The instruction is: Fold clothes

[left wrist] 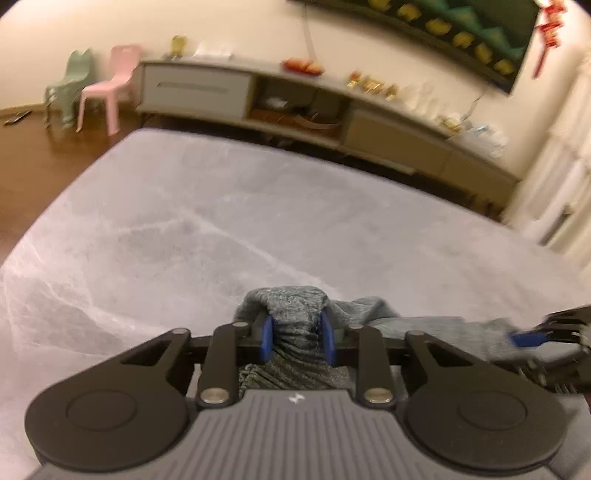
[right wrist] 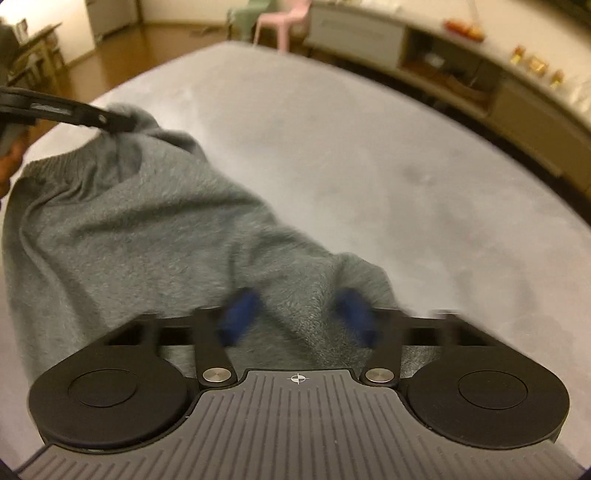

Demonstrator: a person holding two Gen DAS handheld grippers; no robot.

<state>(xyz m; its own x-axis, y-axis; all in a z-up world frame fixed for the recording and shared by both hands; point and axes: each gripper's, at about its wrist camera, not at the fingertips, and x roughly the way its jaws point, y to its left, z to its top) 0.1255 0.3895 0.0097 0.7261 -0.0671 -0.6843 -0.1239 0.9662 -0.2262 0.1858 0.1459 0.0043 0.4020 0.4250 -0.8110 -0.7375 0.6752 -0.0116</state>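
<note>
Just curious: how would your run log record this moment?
left gripper: shut on garment | right gripper: shut on garment | surface: bed

Place: home living room
Seating: small pink chair [left wrist: 110, 88], green chair [left wrist: 68, 86]
Storage: long low media cabinet [left wrist: 295, 107] along wall
Floor: brown wood [left wrist: 37, 158]
Wall: red hanging ornament [left wrist: 548, 29]

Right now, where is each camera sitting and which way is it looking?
Left wrist view: sits on the left claw, looking down over the soft grey knitted garment and grey marbled table toward a long low cabinet; the right claw shows at the edge.
Right wrist view: sits on the right claw, looking along the garment; the left claw pinches its far corner.
Both share garment, table, cabinet and pink plastic chair.
</note>
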